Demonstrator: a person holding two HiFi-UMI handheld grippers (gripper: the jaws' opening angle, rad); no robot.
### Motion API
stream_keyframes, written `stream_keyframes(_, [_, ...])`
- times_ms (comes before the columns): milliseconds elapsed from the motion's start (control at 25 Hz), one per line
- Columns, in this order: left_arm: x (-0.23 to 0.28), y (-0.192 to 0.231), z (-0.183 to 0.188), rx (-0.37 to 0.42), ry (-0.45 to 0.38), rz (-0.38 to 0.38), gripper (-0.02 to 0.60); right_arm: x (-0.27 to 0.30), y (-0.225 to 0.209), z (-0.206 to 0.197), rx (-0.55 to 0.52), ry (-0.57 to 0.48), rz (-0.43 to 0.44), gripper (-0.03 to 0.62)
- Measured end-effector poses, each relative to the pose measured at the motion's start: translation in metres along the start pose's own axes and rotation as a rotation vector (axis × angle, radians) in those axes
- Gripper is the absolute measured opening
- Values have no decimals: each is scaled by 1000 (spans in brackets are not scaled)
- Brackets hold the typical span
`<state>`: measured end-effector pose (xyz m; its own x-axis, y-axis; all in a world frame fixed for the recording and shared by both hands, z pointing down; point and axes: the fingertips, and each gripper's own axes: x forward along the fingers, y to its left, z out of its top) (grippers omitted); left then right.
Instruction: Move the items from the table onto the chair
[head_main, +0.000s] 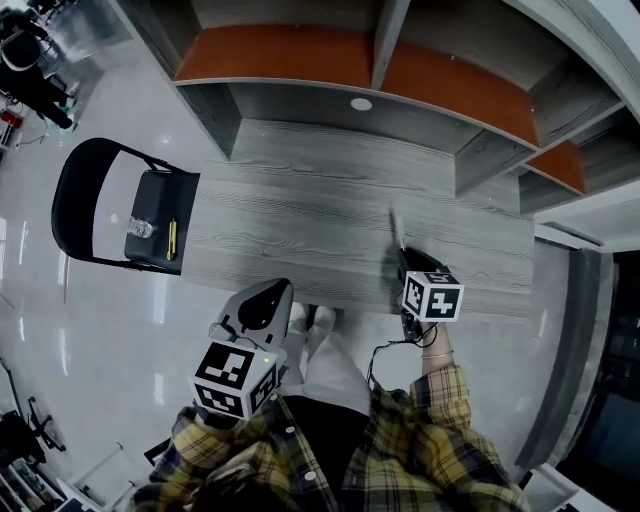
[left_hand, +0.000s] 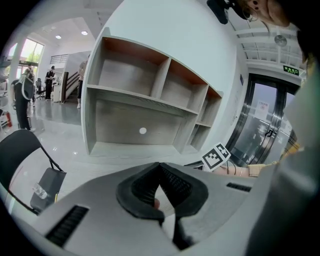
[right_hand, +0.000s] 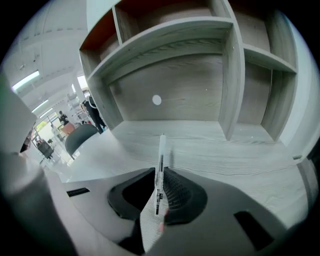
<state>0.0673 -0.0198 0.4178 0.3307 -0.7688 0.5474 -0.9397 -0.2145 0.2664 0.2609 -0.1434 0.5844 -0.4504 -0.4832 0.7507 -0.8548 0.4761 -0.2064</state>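
Ahead and to the left of the left gripper's (left_hand: 160, 168) jaws, the chair (head_main: 75, 200) is standing beside the table (head_main: 300, 220), carrying a dark bag (head_main: 158, 205) with a small bottle (head_main: 141, 228) and a yellow stick-like item (head_main: 171, 238) lying on top. The left gripper is hovering at the table's near edge, its jaws clenched together with nothing between them. To its right, the right gripper (right_hand: 159, 172) is grasping a pen (right_hand: 160, 160), its pads pressing on the barrel. The pen is pointing straight forward, sticking out past the jaw tips over the table towards the shelf unit (right_hand: 200, 75).
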Motion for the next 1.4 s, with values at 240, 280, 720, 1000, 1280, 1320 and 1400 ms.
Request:
stream_keyframes(240, [10, -19, 30, 14, -89, -45, 3, -62, 22, 47, -5, -143, 35, 63])
stream_keyframes(280, [11, -22, 35, 15, -104, -50, 3, -72, 25, 53, -14, -164, 42, 63])
stream_keyframes(720, [10, -17, 41, -17, -158, 16, 3, -114, 84, 84, -128, -257, 206, 63])
stream_keyframes(1000, [-17, 36, 30, -78, -162, 105, 3, -82, 164, 86, -211, -201, 336, 63])
stream_keyframes(1280, [-52, 118, 7, -150, -154, 164, 3, -38, 255, 94, -266, -157, 414, 63])
stream_keyframes(1320, [-58, 133, 3, -157, -150, 167, 3, -30, 270, 94, -269, -151, 417, 63])
stream_keyframes(1400, [-67, 169, -3, -160, -144, 171, 3, -9, 301, 97, -277, -147, 420, 63])
